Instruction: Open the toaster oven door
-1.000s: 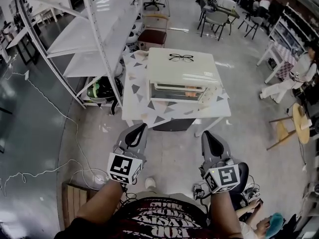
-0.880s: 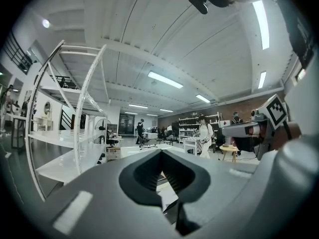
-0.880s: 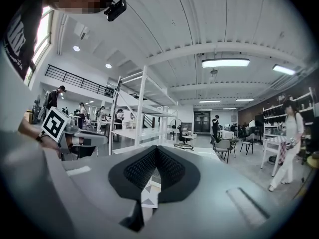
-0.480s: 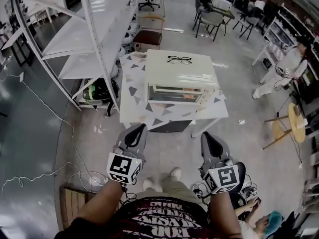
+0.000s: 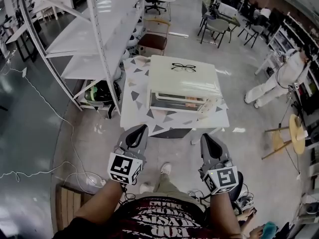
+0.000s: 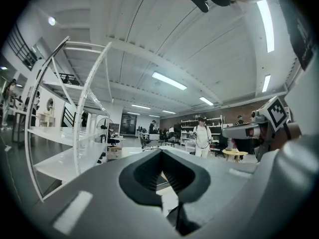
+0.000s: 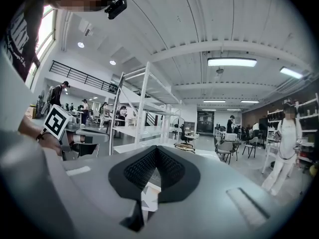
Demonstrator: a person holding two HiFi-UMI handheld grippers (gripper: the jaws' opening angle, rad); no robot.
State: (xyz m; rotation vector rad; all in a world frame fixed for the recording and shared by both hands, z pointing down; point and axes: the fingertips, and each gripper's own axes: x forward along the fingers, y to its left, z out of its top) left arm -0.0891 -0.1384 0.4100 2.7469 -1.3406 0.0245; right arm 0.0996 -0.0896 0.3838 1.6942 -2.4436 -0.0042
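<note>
The left gripper (image 5: 141, 129) and right gripper (image 5: 205, 136) are hanging empty, jaws pressed together. The toaster oven (image 5: 183, 78) is sitting well ahead of these 2, door (image 5: 175, 102) closed. Arriving unopened, they are risking shoving it instead of catching the door.

Bright, even indoor light falls from ceiling strip lights (image 6: 169, 81), which glow without flare in both gripper views. In the head view the top of the toaster oven (image 5: 199, 81) is nearly washed out. Left of it the white shelf rack (image 5: 94, 34) is overexposed, and farther left the dark floor (image 5: 30, 118) carries pale reflections. Shadows are soft. Fisheye bending curves the rack posts. Both gripper views fade to black corners, with the nearest surfaces blurred.
</note>
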